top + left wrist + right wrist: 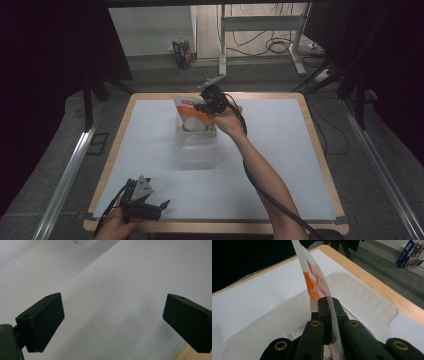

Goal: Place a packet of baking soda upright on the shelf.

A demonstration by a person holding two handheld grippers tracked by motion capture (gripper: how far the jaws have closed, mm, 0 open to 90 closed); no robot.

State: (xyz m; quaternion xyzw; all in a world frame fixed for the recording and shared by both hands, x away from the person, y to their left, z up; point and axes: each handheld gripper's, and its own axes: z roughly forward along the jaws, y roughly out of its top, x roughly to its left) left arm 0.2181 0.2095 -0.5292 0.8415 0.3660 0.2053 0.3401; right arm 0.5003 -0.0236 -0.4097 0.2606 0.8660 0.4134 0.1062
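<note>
A white and orange food pouch (190, 113) hangs upright over a clear plastic tub (200, 145) at the middle of the table. My right gripper (209, 104) is shut on the pouch's edge. In the right gripper view the pouch (317, 282) stands on edge between the closed jaws, above the tub (362, 297), with my right gripper (329, 315) pinching it. My left gripper (159, 205) rests near the table's front left edge, held by a hand. Its jaws stand wide apart in the left gripper view, with nothing between the fingers (43, 322) of my left gripper (112, 315).
A white sheet (280, 165) covers the wooden table (320, 150). A blue box (182, 53) stands on the floor beyond the table, near desk legs and cables (280, 45). The right gripper's cable trails along the forearm (265, 175).
</note>
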